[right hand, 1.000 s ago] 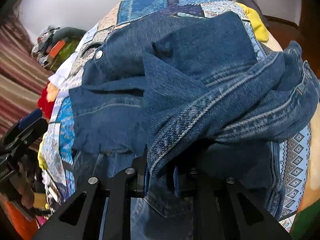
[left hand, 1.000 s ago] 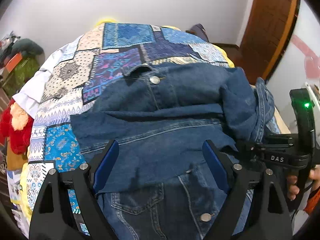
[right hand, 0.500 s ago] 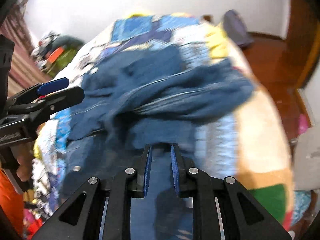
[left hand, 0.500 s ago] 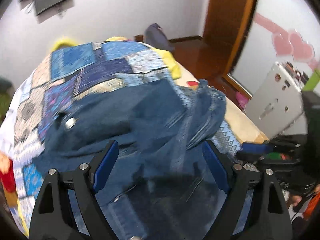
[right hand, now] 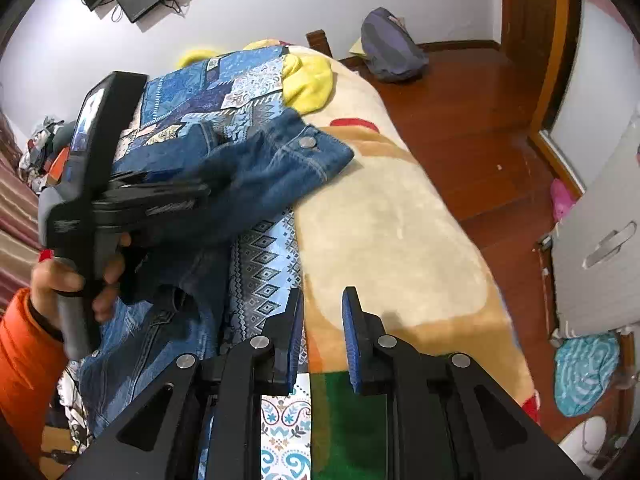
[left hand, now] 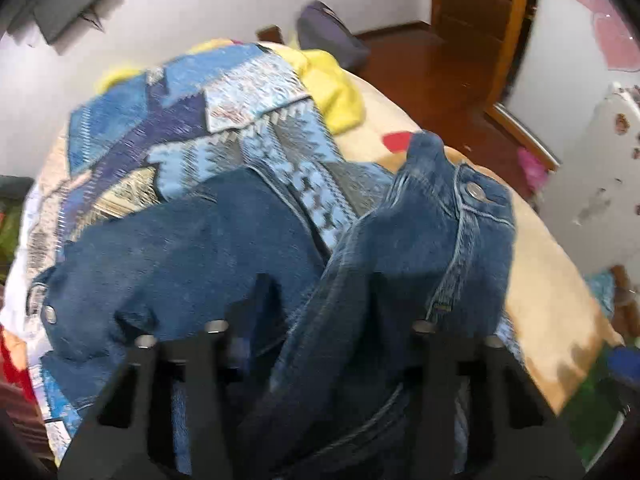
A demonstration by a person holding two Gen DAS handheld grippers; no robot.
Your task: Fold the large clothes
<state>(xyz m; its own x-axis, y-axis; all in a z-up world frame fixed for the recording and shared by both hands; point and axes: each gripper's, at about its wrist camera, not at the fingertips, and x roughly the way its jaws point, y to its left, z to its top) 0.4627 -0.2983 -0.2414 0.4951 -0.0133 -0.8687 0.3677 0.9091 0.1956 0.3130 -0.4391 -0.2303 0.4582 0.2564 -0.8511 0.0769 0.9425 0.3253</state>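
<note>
Left tool (right hand: 200, 196) had just been closing, gripped blue denim jacket (left hand: 208, 256) sleeve; right tool (right hand: 322, 320) narrow, empty. Sleeve fold-in underway; next, lay sleeve flat across body.

I see the denim jacket (right hand: 256, 168) lying on the patchwork quilt (right hand: 224, 88), which covers the bed (right hand: 392, 232). The left gripper (right hand: 200, 196) sits over the jacket's sleeve, left of my right gripper (right hand: 322, 336), which hangs above the bed's bare blanket. A backpack (right hand: 390, 50) rests on the floor behind the bed.

beige blanket (right hand: 392, 216) bare, denim jacket (right hand: 256, 172) bunched left
</note>
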